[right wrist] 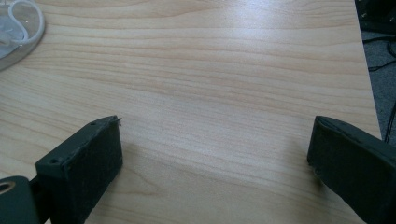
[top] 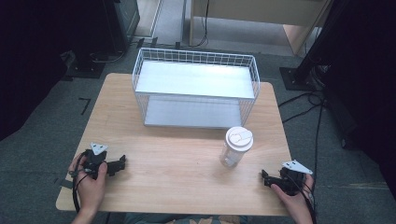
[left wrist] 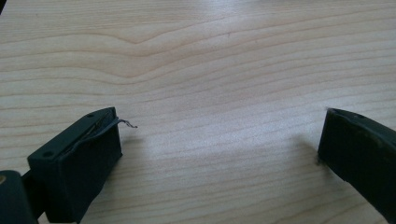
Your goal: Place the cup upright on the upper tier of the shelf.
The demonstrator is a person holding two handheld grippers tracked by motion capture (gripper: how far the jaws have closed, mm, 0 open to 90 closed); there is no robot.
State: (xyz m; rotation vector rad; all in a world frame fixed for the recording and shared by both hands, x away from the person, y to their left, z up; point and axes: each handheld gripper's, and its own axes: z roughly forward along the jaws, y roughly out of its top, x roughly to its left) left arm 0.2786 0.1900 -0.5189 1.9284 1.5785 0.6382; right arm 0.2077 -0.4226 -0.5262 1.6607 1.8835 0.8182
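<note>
A clear plastic cup with a white lid point(top: 236, 146) stands upright on the wooden table point(top: 177, 158), right of centre. Its base edge shows at the top left of the right gripper view as the cup point(right wrist: 16, 32). My left gripper point(top: 122, 162) rests near the table's front left, held by a hand, jaws apart with only bare wood between them point(left wrist: 219, 140). My right gripper point(top: 264, 177) lies at the front right, a short way below and right of the cup, its jaws also wide apart over bare wood point(right wrist: 215, 144).
A white wire basket point(top: 196, 88) with two shelves stands at the back middle of the table. The table's right edge point(right wrist: 366, 65) is close to the right gripper. Cables lie on the grey floor at the right point(top: 303, 100).
</note>
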